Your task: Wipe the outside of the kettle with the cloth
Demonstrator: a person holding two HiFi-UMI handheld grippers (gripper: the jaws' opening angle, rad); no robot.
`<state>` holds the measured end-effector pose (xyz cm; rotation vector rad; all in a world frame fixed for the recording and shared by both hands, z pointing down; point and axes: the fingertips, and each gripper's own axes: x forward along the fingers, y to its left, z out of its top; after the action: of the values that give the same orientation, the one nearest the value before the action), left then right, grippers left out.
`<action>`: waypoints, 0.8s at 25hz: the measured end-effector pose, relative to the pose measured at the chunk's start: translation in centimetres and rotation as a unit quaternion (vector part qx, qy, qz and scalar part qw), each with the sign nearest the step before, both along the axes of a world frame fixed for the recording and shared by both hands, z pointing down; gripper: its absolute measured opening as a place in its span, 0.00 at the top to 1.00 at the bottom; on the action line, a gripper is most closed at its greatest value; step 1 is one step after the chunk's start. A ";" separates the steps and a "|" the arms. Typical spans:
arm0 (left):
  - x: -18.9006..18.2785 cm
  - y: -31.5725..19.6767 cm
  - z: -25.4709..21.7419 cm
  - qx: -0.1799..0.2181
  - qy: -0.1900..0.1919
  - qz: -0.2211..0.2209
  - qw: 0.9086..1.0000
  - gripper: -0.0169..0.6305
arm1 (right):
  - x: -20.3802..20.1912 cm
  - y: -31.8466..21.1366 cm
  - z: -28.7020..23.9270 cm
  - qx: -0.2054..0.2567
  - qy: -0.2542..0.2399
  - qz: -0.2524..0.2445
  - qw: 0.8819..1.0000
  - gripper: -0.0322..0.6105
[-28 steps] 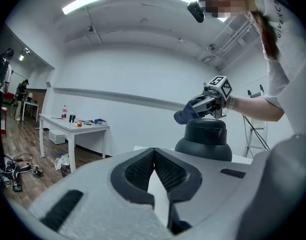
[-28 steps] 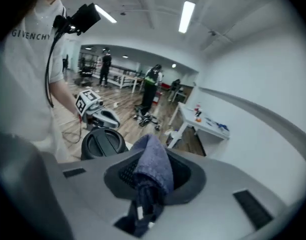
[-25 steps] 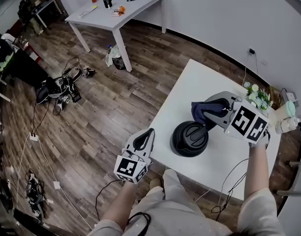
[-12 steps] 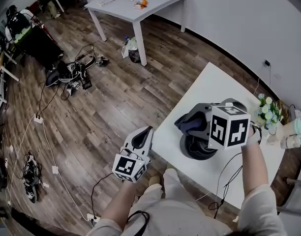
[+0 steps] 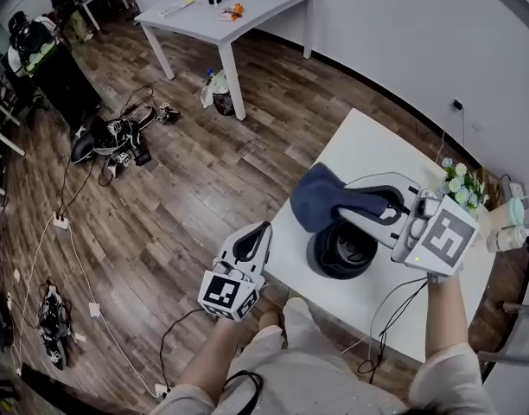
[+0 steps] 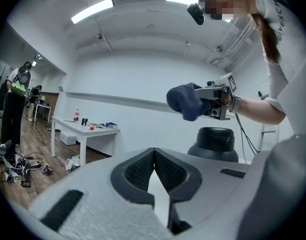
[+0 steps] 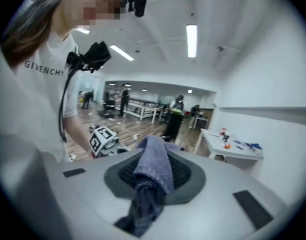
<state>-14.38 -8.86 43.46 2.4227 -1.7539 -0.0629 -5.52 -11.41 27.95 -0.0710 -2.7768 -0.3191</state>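
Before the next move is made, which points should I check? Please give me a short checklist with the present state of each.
1. Cloth held in the right gripper: ok, the jaws are closed on it.
2. Cloth touching the kettle: not ok, it hangs above the kettle with a gap.
3. Kettle upright on the table: ok.
4. Left gripper steadying the kettle: not ok, it is shut, empty and off the table edge.
5. Flowers out of the way: ok, they stand apart from the kettle.

One kettle [image 5: 344, 249], one cloth [image 5: 321, 197]
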 end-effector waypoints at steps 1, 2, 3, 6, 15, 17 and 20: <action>0.3 -0.1 0.0 0.000 0.001 0.005 1.000 0.96 | 1.1 -1.1 -0.2 -0.011 -0.018 0.050 0.999 0.84; 0.6 -0.2 0.1 0.000 0.001 0.010 1.000 0.96 | 2.3 -1.6 0.3 -0.023 -0.022 0.088 0.996 0.84; 0.8 -0.3 0.1 -0.001 0.002 0.014 1.000 0.96 | 3.3 -1.6 1.2 -0.037 -0.016 0.114 0.993 0.84; 1.7 -0.2 0.3 -0.002 0.005 0.027 1.000 0.96 | 5.4 0.4 4.5 -0.080 0.015 0.135 0.988 0.84; 5.3 0.0 0.0 0.003 0.009 0.078 0.997 0.96 | 8.4 4.2 5.7 -0.096 0.037 0.180 0.978 0.84; 6.1 0.3 0.0 0.004 0.010 0.090 0.996 0.96 | 8.8 5.1 6.0 -0.095 0.044 0.183 0.978 0.84; 7.1 0.8 0.2 0.004 0.010 0.109 0.994 0.96 | 9.6 6.5 6.5 -0.096 0.052 0.193 0.975 0.84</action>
<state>-7.27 -8.03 43.62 2.5916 -1.4739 -0.0702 4.07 -4.92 34.45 0.3893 -2.6320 0.0519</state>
